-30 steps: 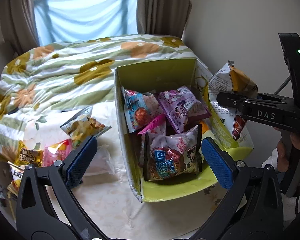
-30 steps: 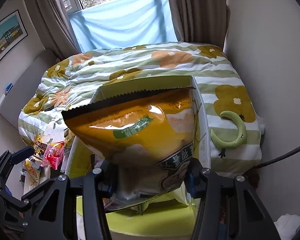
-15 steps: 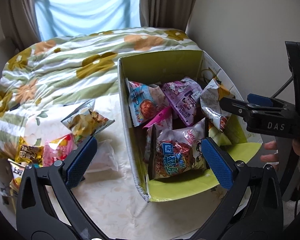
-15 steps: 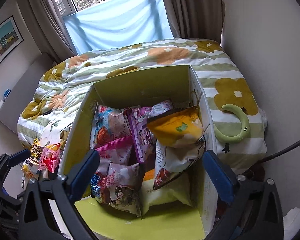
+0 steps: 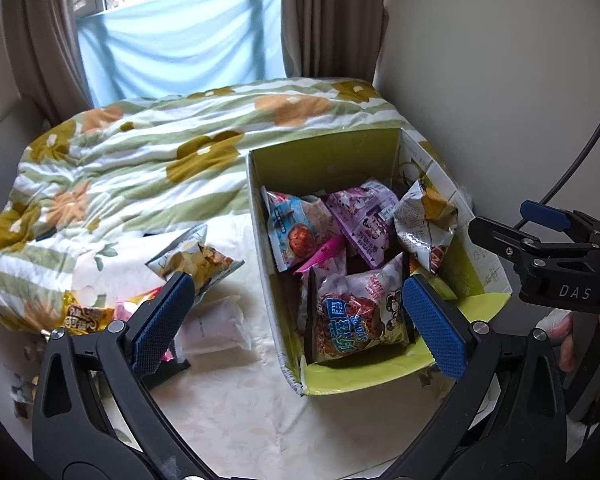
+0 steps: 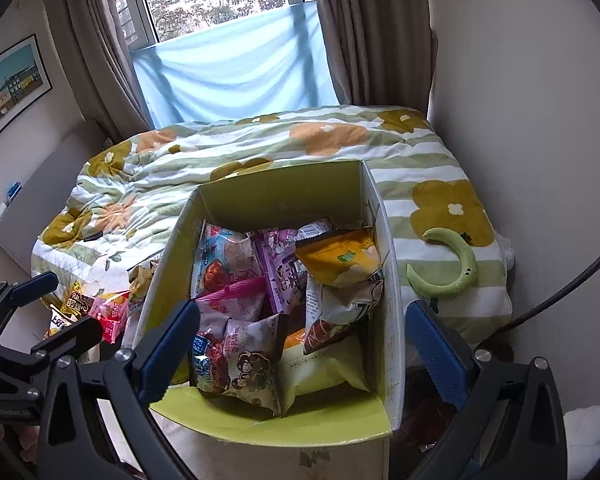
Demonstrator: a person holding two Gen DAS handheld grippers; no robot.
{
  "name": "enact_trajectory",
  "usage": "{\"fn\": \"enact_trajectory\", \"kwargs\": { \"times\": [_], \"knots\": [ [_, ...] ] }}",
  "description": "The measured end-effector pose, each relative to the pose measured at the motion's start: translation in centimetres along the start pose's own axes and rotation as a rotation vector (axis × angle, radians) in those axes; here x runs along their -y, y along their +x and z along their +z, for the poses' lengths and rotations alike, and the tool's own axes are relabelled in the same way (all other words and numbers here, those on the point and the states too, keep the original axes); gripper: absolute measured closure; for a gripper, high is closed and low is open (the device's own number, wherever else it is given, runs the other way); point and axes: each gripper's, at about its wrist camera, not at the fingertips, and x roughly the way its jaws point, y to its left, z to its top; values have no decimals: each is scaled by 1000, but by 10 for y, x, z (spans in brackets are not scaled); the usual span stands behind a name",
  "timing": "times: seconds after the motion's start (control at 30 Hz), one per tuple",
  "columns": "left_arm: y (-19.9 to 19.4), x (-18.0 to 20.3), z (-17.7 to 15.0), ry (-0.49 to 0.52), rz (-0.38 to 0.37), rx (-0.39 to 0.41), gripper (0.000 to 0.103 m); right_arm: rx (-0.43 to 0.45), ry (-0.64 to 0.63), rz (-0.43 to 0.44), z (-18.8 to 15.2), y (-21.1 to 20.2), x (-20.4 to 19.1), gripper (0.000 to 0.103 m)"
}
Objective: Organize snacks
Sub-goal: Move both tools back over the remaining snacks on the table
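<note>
Left gripper [image 5: 300, 312]: jaws spread wide, holding nothing; it hangs over the near edge of the bed, straddling the box's left wall.
Right gripper [image 6: 304, 344]: jaws wide apart and empty, poised above the near end of the box.
Box [image 6: 280, 184]: green-lined cardboard, open at the top, standing on the bed toward the right; the near flap is folded down.
Yellow bag [image 6: 340, 258]: inside the box against the right wall, tilted, resting on other packets.
Monkey packet [image 6: 240, 360]: upright at the near end of the box, left of a pale green bag.
Blue and purple packets [image 5: 300, 224]: leaning at the far half of the box, side by side.
Loose snacks [image 5: 196, 260]: several packets lying on the bedding left of the box, outside it.
Bedding [image 5: 140, 168]: floral striped quilt, rumpled, far of the box.
Green crescent object [image 6: 452, 268]: on the quilt, right of the box.
</note>
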Motion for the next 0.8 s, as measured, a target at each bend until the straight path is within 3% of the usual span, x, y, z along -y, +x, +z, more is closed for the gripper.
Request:
{"fn": "enact_trajectory", "kwargs": {
  "times": [0.27, 0.47, 0.8],
  "knots": [
    [-37, -2, -4, -30, 48, 49, 0, 60, -32, 18, 0, -42, -11, 1],
    [-67, -14, -24, -59, 113, 102, 0, 110, -88, 36, -7, -63, -31, 1],
    [-102, -93, -72, -142, 183, 96, 0, 128, -122, 121, -19, -74, -92, 1]
  ]
}}
